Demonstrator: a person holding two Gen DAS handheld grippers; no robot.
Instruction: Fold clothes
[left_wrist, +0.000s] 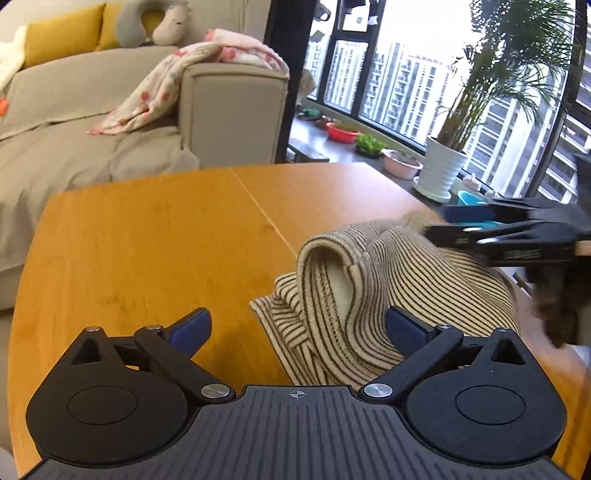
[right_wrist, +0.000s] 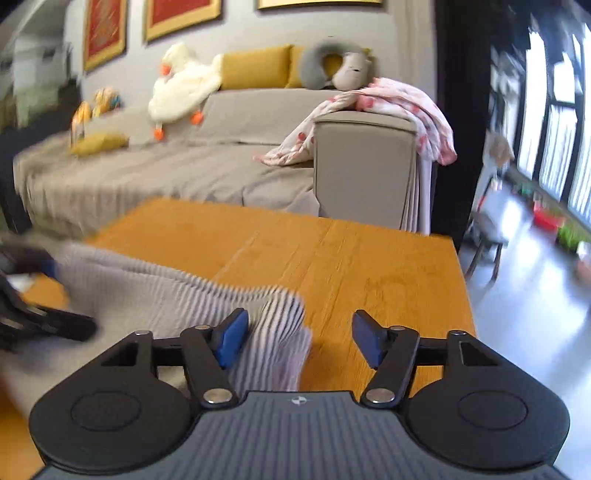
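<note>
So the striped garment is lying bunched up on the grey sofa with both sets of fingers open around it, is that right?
Not quite: the striped garment lies bunched on the wooden table, not on the grey sofa behind it, as the left wrist view shows. The rest holds: the left gripper and right gripper are both open beside it.

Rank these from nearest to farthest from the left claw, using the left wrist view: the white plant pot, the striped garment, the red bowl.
1. Striped garment: on the table, right between the fingers of the left claw.
2. White plant pot: beyond the table, on the right by the window.
3. Red bowl: farther back along the window ledge.
</note>
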